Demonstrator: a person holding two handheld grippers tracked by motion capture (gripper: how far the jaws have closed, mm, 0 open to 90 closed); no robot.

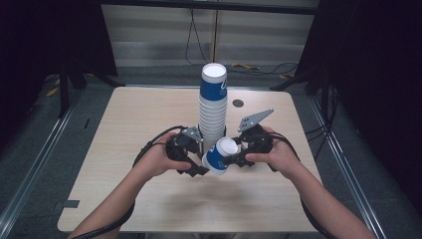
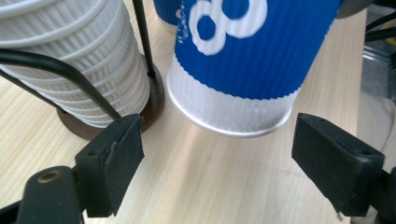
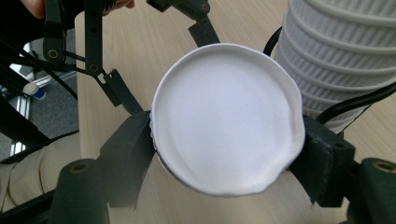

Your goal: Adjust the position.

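A tall stack of upside-down paper cups (image 1: 213, 107) stands on a dark round stand at the table's middle. My right gripper (image 1: 230, 158) is shut on one blue-and-white cup (image 1: 220, 155), held tilted just in front of the stack's foot. In the right gripper view the pads squeeze the cup's sides near its white closed base (image 3: 226, 116). My left gripper (image 1: 200, 158) is open to the cup's left. In the left gripper view the cup's white rim end (image 2: 233, 112) hangs just beyond the open gripper (image 2: 217, 144), touching neither pad. The stack (image 2: 79, 60) and its stand (image 2: 156, 98) sit at the left there.
The light wooden table (image 1: 124, 149) has bare room to the left, right and front of the hands. A small dark disc (image 1: 238, 103) lies behind the stack on the right. Cables trail from both grippers, and dark floor and rails surround the table.
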